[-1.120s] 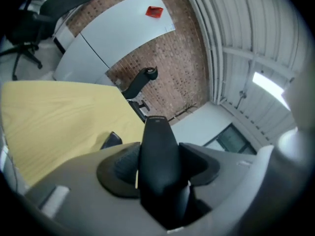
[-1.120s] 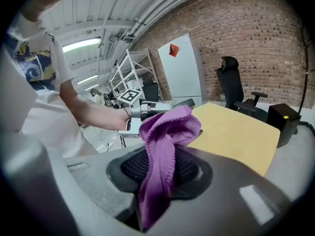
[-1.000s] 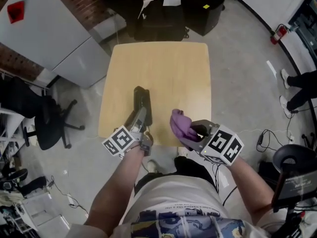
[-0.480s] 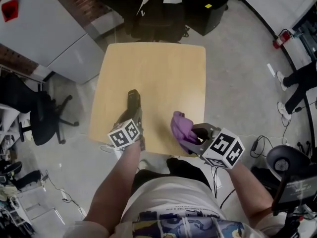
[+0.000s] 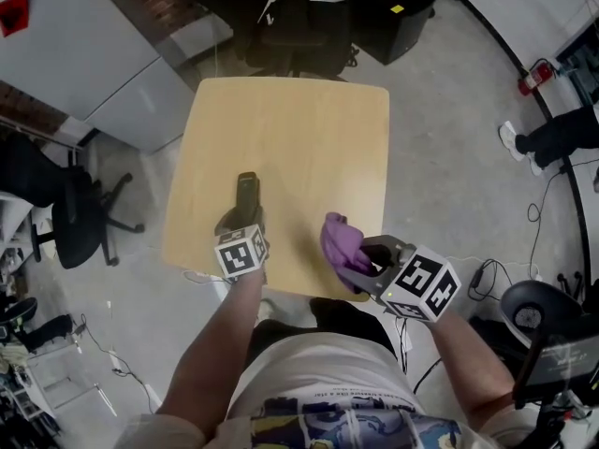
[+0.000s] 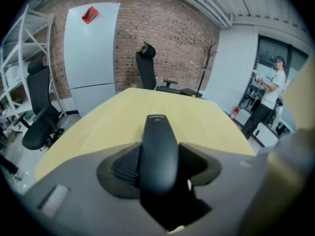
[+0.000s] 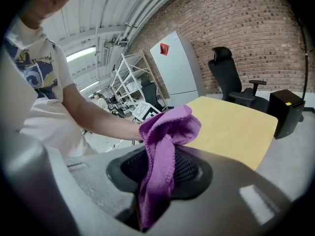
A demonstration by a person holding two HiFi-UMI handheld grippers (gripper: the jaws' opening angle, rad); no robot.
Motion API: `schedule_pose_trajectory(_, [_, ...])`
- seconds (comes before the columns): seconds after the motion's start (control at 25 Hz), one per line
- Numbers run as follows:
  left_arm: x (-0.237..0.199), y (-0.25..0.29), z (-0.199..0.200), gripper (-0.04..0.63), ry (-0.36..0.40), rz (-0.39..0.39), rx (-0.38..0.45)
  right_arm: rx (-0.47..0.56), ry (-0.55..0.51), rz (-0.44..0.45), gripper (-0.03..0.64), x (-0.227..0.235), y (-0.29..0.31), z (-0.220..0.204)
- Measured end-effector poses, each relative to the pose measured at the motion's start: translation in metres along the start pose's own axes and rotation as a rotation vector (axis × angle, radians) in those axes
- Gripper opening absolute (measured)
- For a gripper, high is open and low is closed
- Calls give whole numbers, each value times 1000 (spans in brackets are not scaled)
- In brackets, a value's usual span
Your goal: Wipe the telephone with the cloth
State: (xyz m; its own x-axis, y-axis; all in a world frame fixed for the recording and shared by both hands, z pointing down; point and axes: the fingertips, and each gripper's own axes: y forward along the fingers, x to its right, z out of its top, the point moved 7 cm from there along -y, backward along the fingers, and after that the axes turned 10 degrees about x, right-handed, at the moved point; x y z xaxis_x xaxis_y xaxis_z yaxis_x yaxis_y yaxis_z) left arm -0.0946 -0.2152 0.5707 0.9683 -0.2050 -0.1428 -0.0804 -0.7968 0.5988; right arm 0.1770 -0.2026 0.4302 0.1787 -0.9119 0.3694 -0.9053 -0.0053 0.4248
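The person wears a white T-shirt (image 5: 323, 368) with short sleeves. It has a blue and yellow picture on the front. The left gripper (image 5: 241, 221) and the right gripper (image 5: 357, 262) are both grey and smooth. Each one carries a white cube with black square patterns on its sides: the left cube (image 5: 241, 253) and the right cube (image 5: 421, 284). Up close, each gripper has a dark pad (image 6: 124, 164) with tiny ridges, set in a round dip.

Office-lab space: brick wall (image 6: 162, 38), office chair (image 6: 146, 68), metal shelving (image 7: 123, 75), concrete floor (image 5: 449, 110).
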Motion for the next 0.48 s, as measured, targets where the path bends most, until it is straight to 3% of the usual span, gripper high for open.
schedule_pose_trajectory(0.12, [3, 3, -2, 264, 29, -6, -26, 1, -5, 3, 107, 0, 2, 4])
schedule_pose_trajectory(0.48, [3, -3, 4, 348, 13, -99, -16, 11, -14, -7, 107, -9, 14, 8])
